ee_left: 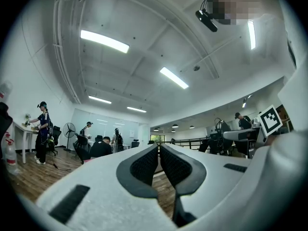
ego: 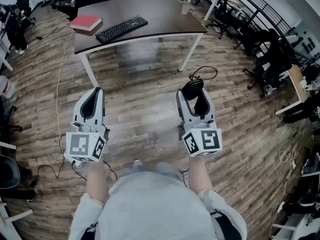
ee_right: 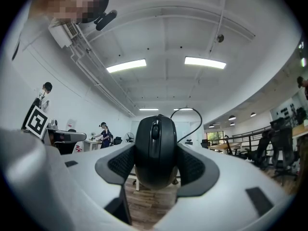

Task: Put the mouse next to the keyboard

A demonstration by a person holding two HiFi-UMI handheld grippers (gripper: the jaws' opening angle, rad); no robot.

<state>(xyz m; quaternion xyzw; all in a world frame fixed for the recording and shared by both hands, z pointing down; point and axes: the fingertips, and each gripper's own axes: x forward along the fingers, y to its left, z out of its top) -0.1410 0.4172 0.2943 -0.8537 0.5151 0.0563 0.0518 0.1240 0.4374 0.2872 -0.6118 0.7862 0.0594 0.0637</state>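
A black wired mouse [ee_right: 155, 150] sits clamped between the pads of my right gripper [ee_right: 155, 165], its cable [ee_right: 185, 117] looping up behind it. In the head view that mouse [ego: 193, 89] shows at the tip of the right gripper [ego: 195, 100], cable [ego: 204, 74] trailing ahead over the floor. My left gripper [ego: 93, 98] is held level beside it, jaws closed with nothing between them [ee_left: 159, 163]. A black keyboard [ego: 121, 28] lies on the dark table [ego: 165, 19] well ahead of both grippers, with a red book [ego: 86, 22] left of it.
The table stands on white legs [ego: 190, 51] over wood flooring. Office chairs [ego: 265, 54] and desks crowd the right side. A thin cable [ego: 61, 74] runs down the floor at the left. Several people stand far off in the left gripper view [ee_left: 42, 129].
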